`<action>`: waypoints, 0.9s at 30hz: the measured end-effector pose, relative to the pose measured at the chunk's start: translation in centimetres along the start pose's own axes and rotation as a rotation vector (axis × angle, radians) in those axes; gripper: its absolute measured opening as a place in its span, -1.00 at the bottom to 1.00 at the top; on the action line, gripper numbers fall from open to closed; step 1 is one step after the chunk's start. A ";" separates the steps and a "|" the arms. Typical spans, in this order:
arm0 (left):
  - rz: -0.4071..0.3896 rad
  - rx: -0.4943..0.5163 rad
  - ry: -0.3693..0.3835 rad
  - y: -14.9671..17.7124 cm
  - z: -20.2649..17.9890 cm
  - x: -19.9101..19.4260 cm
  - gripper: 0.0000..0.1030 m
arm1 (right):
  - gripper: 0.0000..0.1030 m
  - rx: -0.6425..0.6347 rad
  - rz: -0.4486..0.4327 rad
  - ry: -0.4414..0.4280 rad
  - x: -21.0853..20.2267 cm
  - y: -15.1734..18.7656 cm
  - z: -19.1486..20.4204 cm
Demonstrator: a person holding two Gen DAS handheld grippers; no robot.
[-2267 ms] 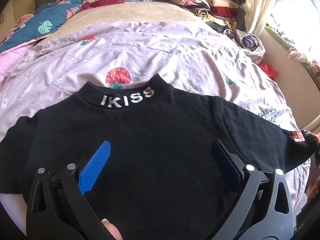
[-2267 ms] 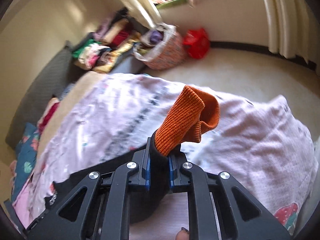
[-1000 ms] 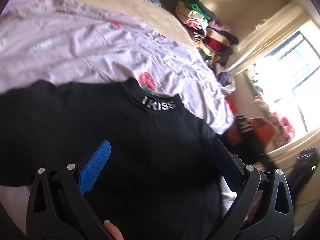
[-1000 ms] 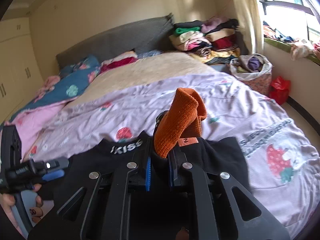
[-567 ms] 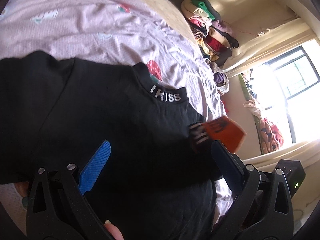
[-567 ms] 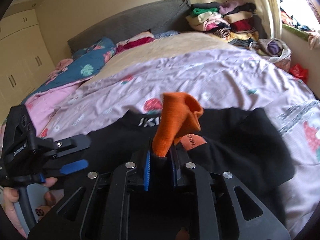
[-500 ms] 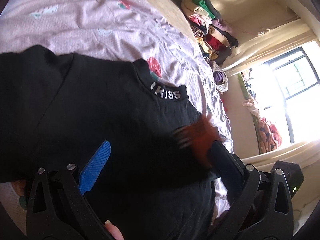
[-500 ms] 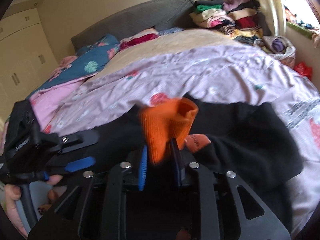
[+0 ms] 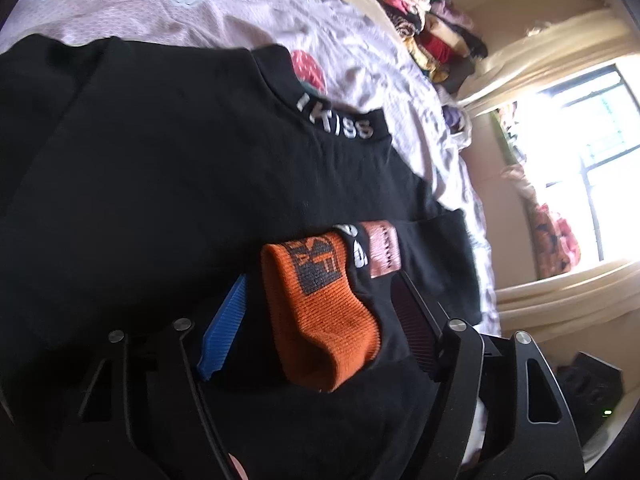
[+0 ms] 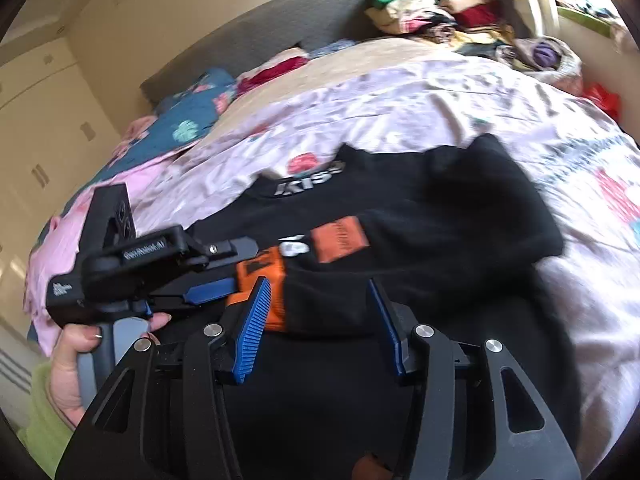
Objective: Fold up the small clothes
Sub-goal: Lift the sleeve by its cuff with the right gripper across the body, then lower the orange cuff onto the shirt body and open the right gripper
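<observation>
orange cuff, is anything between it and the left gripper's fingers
Nothing visible. The orange cuff of the folded-in sleeve lies on the black IKISS top, right between the closing fingers of the left gripper, with no pad on it yet.

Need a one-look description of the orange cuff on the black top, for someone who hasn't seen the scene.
Start at the bed with the pink strawberry-print cover; a black top with white collar lettering lies spread on it. One sleeve is folded across the body, ending in the orange cuff, between the fingers of the closing left gripper. It is ribbed knit with a dark woven patch, unlike the flat pinkish label beside it.
</observation>
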State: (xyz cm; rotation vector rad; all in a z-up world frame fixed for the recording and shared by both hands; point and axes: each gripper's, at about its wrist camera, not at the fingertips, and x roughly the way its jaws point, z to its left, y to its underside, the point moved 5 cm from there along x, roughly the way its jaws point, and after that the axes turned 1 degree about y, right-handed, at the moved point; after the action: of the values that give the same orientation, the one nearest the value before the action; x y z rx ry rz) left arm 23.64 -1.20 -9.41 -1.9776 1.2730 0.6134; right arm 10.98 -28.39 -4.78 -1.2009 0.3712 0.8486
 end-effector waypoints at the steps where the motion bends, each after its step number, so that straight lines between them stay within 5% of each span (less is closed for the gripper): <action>1: -0.007 0.014 -0.023 0.0 -0.2 0.3 0.10 | -0.06 0.013 -0.008 0.009 -0.6 0.1 -0.7; 3: -0.027 0.049 -0.090 0.0 -0.7 0.8 -0.22 | -0.06 0.035 -0.016 0.025 -1.3 0.1 -1.8; 4: -0.030 0.068 -0.107 0.0 -0.9 0.9 -0.72 | -0.06 0.047 -0.020 0.031 -1.7 0.2 -2.4; 5: -0.016 0.081 -0.089 0.0 -1.4 1.0 -0.88 | -0.06 0.053 -0.022 0.037 -2.0 0.3 -2.8; 17: -0.242 0.207 0.003 -2.0 -5.6 -9.4 -0.91 | -0.07 0.073 -0.056 0.053 -3.8 -0.2 -4.5; 27: -0.209 0.133 -0.096 -1.7 -0.6 -8.3 -0.90 | -0.07 0.048 -0.023 0.079 -2.2 -0.1 -3.7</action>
State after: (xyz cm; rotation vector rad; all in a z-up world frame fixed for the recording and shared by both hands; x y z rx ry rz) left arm 21.83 3.69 -2.70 -1.9159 1.0074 0.5016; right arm 10.29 -32.62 -4.50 -1.1946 0.4391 0.7698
